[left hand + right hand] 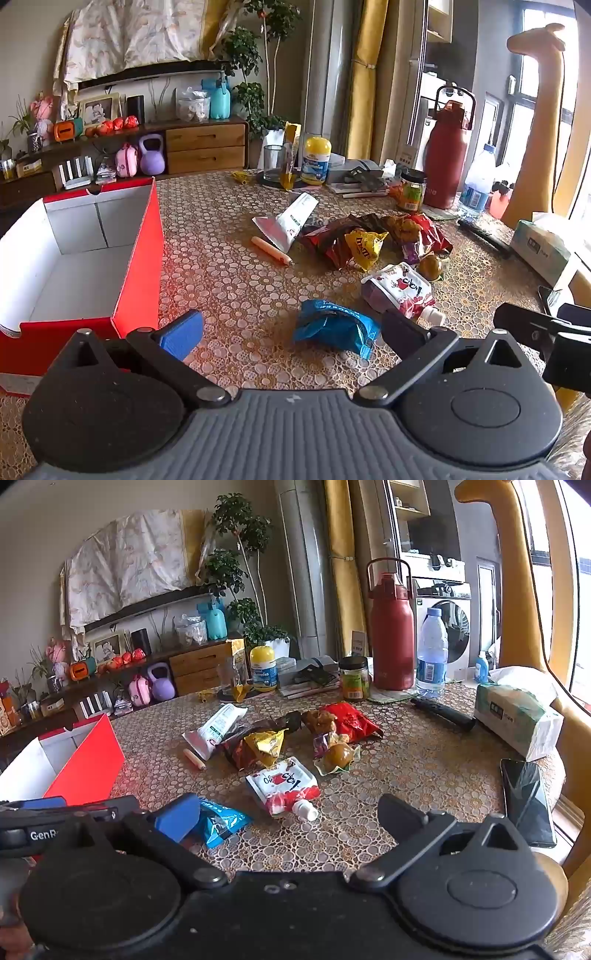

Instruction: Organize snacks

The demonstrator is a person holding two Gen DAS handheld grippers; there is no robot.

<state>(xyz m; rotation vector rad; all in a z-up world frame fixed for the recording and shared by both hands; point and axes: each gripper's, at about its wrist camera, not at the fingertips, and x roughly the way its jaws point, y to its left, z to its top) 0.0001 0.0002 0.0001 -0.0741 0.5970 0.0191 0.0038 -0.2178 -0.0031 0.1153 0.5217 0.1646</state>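
Both my grippers, left gripper (pixel 291 332) and right gripper (pixel 291 812), are spread wide and empty. The blue snack bag (pixel 334 326) lies crumpled on the table just ahead of the left one; light and crinkly, I'd judge, best pinched across its puffed middle

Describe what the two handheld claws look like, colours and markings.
Both match: the left claw and right claw each have a black body with two round discs, triangular cut-outs, black linkage arms, one blue finger pad and one black one. White "GenR" lettering marks the left claw's side, seen from the right camera.
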